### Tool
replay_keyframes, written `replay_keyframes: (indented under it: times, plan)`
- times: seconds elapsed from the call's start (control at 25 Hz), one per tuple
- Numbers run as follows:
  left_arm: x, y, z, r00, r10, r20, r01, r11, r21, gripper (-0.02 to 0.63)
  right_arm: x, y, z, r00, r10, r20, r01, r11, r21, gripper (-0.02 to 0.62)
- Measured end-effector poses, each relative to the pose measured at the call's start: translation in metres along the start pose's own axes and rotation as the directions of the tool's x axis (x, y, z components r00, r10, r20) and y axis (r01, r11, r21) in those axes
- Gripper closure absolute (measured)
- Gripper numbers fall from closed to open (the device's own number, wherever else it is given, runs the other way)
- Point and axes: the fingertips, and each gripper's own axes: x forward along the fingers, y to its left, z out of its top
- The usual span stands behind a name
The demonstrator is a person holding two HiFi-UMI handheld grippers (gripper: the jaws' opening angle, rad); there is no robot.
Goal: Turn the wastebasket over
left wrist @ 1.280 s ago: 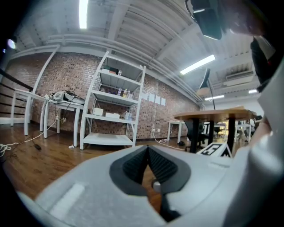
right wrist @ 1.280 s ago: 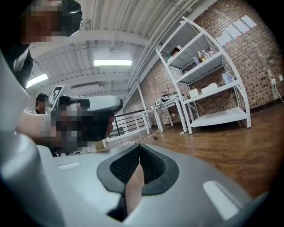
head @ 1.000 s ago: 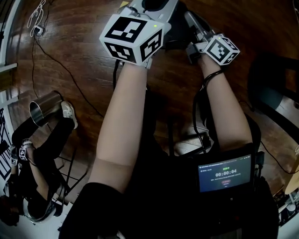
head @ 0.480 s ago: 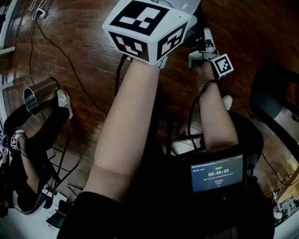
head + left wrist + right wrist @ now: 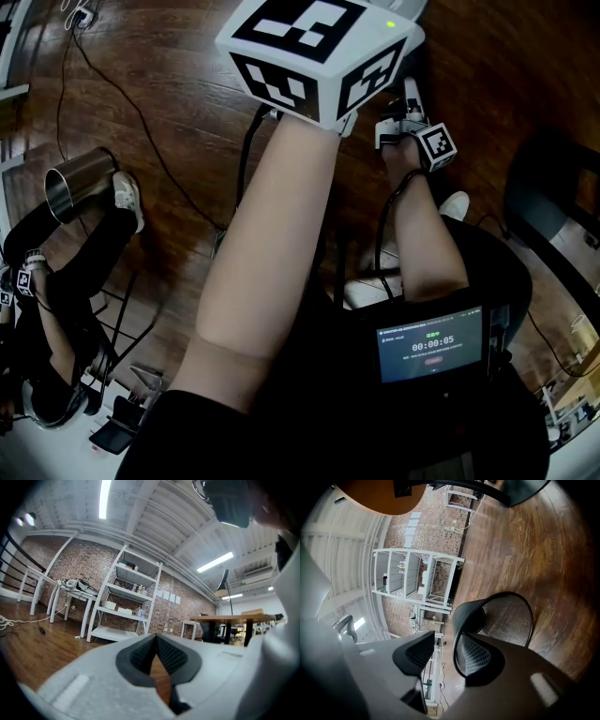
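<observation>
The black mesh wastebasket (image 5: 506, 616) shows only in the right gripper view, over the wooden floor, with its open mouth turned toward the camera. My right gripper (image 5: 450, 644) has the basket's rim and mesh wall between its jaws. The jaws are opening, and the left pad (image 5: 415, 652) stands apart from the rim. In the head view the right gripper's marker cube (image 5: 433, 145) is low near the floor, and the basket is hidden there. My left gripper (image 5: 156, 639) points level at the room with its pads meeting at the tips and nothing between them. Its cube (image 5: 319, 52) fills the top of the head view.
A steel cylinder (image 5: 80, 183) lies at the left beside another person's shoe (image 5: 127, 199). Cables (image 5: 141, 141) run across the floor. A black chair (image 5: 553, 202) stands at the right. White shelves (image 5: 126, 597) and tables line the brick wall.
My right gripper has sunk toward the floor and rolled, its cube now smaller in the head view. The left cube has risen a little toward the camera.
</observation>
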Motion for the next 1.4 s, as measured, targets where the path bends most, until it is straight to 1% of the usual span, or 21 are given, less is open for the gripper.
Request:
replay_keyframes:
  times: [0.16, 0.24, 0.48, 0.56, 0.64, 0.72, 0.8, 0.84, 0.92, 1.0, 1.12, 1.2, 1.24, 1.28, 1.32, 1.36, 1.4]
  plan:
    - [-0.004, 0.001, 0.001, 1.000, -0.001, 0.002, 0.001, 1.000, -0.002, 0.603, 0.018, -0.012, -0.003, 1.000, -0.014, -0.027, 0.013, 1.000, -0.026, 0.382]
    - [-0.007, 0.004, 0.001, 1.000, 0.002, 0.003, -0.002, 1.000, -0.002, 0.603, 0.029, -0.016, -0.003, 0.999, 0.000, -0.033, -0.001, 0.999, -0.043, 0.382]
    - [-0.017, 0.015, 0.006, 1.000, 0.019, 0.024, -0.018, 0.999, -0.029, 0.603, 0.060, -0.018, -0.002, 1.000, 0.023, -0.004, -0.023, 0.999, -0.023, 0.392]
    - [-0.017, 0.014, 0.008, 0.999, 0.019, 0.027, -0.018, 0.999, -0.031, 0.603, 0.066, -0.009, -0.003, 1.000, 0.008, 0.013, -0.008, 1.000, 0.015, 0.424]
    - [-0.018, 0.016, 0.009, 0.999, 0.020, 0.030, -0.019, 0.999, -0.031, 0.603, 0.069, -0.006, -0.004, 0.999, -0.020, 0.029, 0.019, 0.998, 0.053, 0.473]
    - [-0.020, 0.018, 0.010, 0.999, 0.023, 0.034, -0.022, 0.999, -0.034, 0.603, 0.069, -0.009, -0.006, 0.999, -0.044, 0.032, 0.041, 0.996, 0.074, 0.561]
    - [-0.021, 0.019, 0.012, 0.999, 0.024, 0.039, -0.023, 0.999, -0.040, 0.603, 0.068, -0.007, -0.004, 0.999, -0.032, 0.022, 0.030, 0.997, 0.076, 0.577]
    - [-0.021, 0.019, 0.013, 0.999, 0.024, 0.042, -0.023, 0.999, -0.042, 0.603, 0.069, -0.003, -0.002, 1.000, -0.017, 0.008, 0.017, 0.998, 0.053, 0.583]
    - [-0.022, 0.022, 0.015, 0.998, 0.029, 0.052, -0.026, 0.999, -0.044, 0.603, 0.074, 0.002, 0.005, 0.999, -0.003, -0.053, 0.000, 0.998, -0.056, 0.583]
    - [-0.025, 0.025, 0.020, 0.997, 0.038, 0.063, -0.035, 0.998, -0.048, 0.603, 0.078, 0.009, 0.010, 0.993, -0.029, -0.115, 0.011, 0.988, -0.151, 0.583]
    - [-0.029, 0.023, 0.025, 0.997, 0.038, 0.072, -0.034, 0.998, -0.046, 0.603, 0.078, 0.020, 0.023, 0.981, -0.088, -0.173, 0.044, 0.969, -0.241, 0.583]
    - [-0.030, 0.022, 0.029, 0.996, 0.037, 0.077, -0.034, 0.999, -0.039, 0.603, 0.081, 0.031, 0.033, 0.962, -0.140, -0.233, 0.053, 0.938, -0.343, 0.583]
    - [-0.032, 0.022, 0.030, 0.996, 0.041, 0.080, -0.038, 0.999, -0.039, 0.603, 0.083, 0.038, 0.034, 0.945, -0.175, -0.275, 0.048, 0.910, -0.412, 0.583]
    - [-0.034, 0.023, 0.032, 0.995, 0.047, 0.083, -0.043, 0.998, -0.040, 0.603, 0.084, 0.044, 0.033, 0.922, -0.215, -0.321, 0.035, 0.873, -0.487, 0.583]
    - [-0.036, 0.024, 0.033, 0.995, 0.051, 0.086, -0.047, 0.998, -0.041, 0.603, 0.085, 0.050, 0.030, 0.894, -0.260, -0.366, 0.009, 0.825, -0.565, 0.583]
    - [-0.037, 0.024, 0.034, 0.995, 0.053, 0.089, -0.050, 0.998, -0.041, 0.603, 0.086, 0.056, 0.027, 0.860, -0.309, -0.407, -0.029, 0.765, -0.643, 0.583]
    - [-0.038, 0.024, 0.034, 0.994, 0.055, 0.090, -0.051, 0.998, -0.040, 0.603, 0.087, 0.061, 0.024, 0.821, -0.363, -0.441, -0.077, 0.694, -0.716, 0.583]
